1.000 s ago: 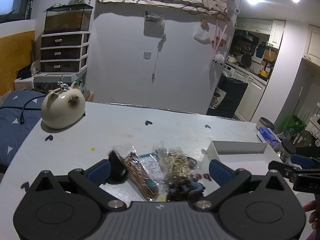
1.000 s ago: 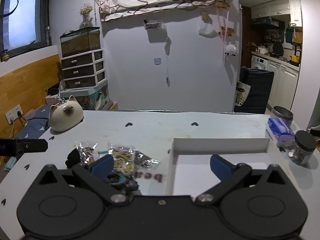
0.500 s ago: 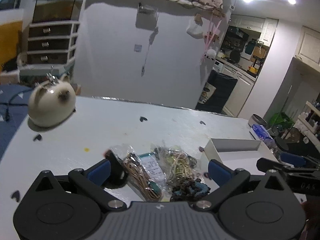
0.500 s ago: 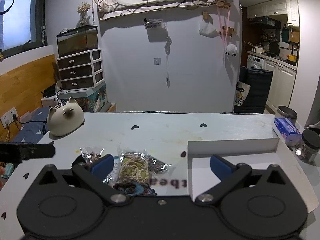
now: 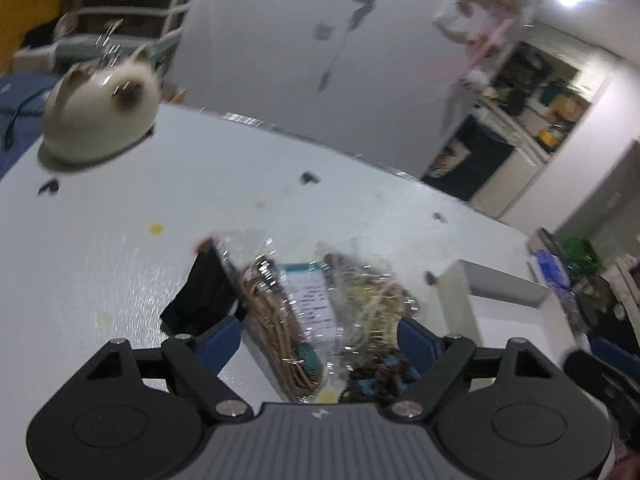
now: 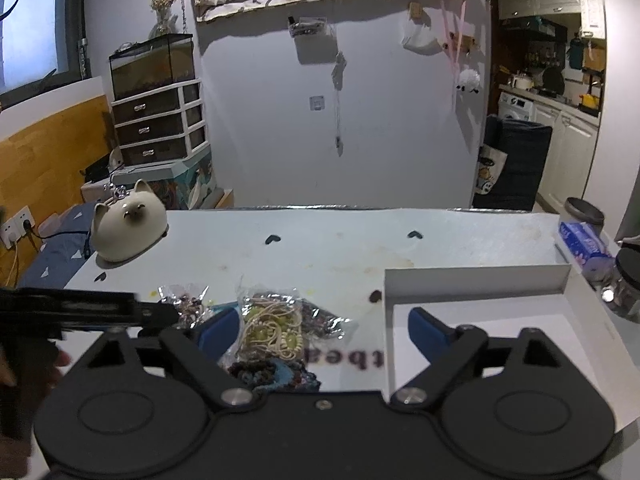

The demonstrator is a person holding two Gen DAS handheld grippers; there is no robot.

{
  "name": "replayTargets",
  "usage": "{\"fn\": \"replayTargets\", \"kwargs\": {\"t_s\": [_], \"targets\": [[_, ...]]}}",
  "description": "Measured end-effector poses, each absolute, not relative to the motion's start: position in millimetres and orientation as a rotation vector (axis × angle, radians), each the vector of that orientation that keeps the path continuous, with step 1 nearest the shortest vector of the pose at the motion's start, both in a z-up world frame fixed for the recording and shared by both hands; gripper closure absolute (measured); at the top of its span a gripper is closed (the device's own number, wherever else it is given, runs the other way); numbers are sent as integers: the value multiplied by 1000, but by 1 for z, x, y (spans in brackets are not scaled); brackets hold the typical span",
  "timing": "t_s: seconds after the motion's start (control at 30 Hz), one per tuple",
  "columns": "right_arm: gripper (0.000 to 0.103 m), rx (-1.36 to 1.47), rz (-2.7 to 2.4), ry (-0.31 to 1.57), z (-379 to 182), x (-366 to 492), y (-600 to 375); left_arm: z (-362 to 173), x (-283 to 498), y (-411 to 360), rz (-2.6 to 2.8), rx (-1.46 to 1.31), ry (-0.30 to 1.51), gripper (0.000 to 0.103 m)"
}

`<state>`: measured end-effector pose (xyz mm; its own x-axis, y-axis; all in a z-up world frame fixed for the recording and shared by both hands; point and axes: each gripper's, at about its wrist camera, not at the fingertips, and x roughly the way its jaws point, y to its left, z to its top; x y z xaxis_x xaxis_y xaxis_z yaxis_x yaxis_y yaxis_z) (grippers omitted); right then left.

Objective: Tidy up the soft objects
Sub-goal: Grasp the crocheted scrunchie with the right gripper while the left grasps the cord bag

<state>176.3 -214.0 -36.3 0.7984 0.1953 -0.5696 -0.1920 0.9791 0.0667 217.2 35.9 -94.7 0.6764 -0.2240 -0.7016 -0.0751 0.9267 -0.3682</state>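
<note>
In the left wrist view, which is smeared by blur, the left gripper (image 5: 320, 338) hangs low over the table (image 5: 120, 248) with its blue pads (image 5: 222, 340) spread wide apart, gripping nothing. Between and just past the pads lies the pile of bags (image 5: 308, 304): clear crinkly packets, one with tan cords and a white label, one with pale yellowish strands. A black cloth (image 5: 204, 296) touches the pile on its left side, and dark beads (image 5: 380, 374) sit at the pile's near right edge, close to the right pad. The white box (image 5: 504, 280) stands right of the pile, near but apart from it. The cat figure (image 5: 100, 116) sits far left of the pile at the table's back corner.

In the right wrist view the picture is sharp. The right gripper (image 6: 322, 326) also has its pads (image 6: 426, 326) wide apart, holding nothing. The pile (image 6: 276, 328) lies by its left pad, the bag of cream beads uppermost, with dark beads (image 6: 256, 370) just nearer the camera. The box (image 6: 476, 276) is immediately right of the pile; the right pad is over its floor. The left gripper's dark finger (image 6: 92, 312) reaches in from the left, its tip at or just beside the pile's leftmost bag; contact is hard to judge. The cat (image 6: 128, 226) is behind and left of the pile. A jar (image 6: 626, 284) and a blue packet (image 6: 584, 246) lie far right of the pile, beyond the box.
</note>
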Motion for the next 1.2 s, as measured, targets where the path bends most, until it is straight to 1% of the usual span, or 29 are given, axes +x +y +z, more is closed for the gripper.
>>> {"fn": "replayTargets", "kwargs": {"t_s": [0.13, 0.3, 0.47, 0.57, 0.73, 0.9, 1.03, 1.1, 1.2], "targets": [[14, 5, 226, 626, -41, 179, -210, -118, 234, 34, 10, -420, 884, 18], [16, 4, 225, 652, -45, 183, -209, -140, 254, 20, 75, -380, 928, 18], [23, 17, 236, 684, -50, 188, -209, -152, 263, 7, 67, -293, 948, 22], [26, 18, 247, 702, -54, 191, -207, -159, 262, 14, 87, -279, 968, 24], [28, 15, 280, 735, -63, 196, -199, -163, 247, 34, 94, -238, 976, 23], [35, 9, 312, 782, -76, 208, -191, -162, 226, 59, 128, -181, 974, 24], [35, 3, 335, 822, -85, 219, -183, -156, 214, 74, 105, -160, 946, 25], [34, -5, 345, 847, -90, 223, -179, -150, 212, 71, 61, -79, 907, 25], [26, -9, 353, 895, -97, 230, -173, -141, 212, 58, -35, 72, 841, 26]]}}
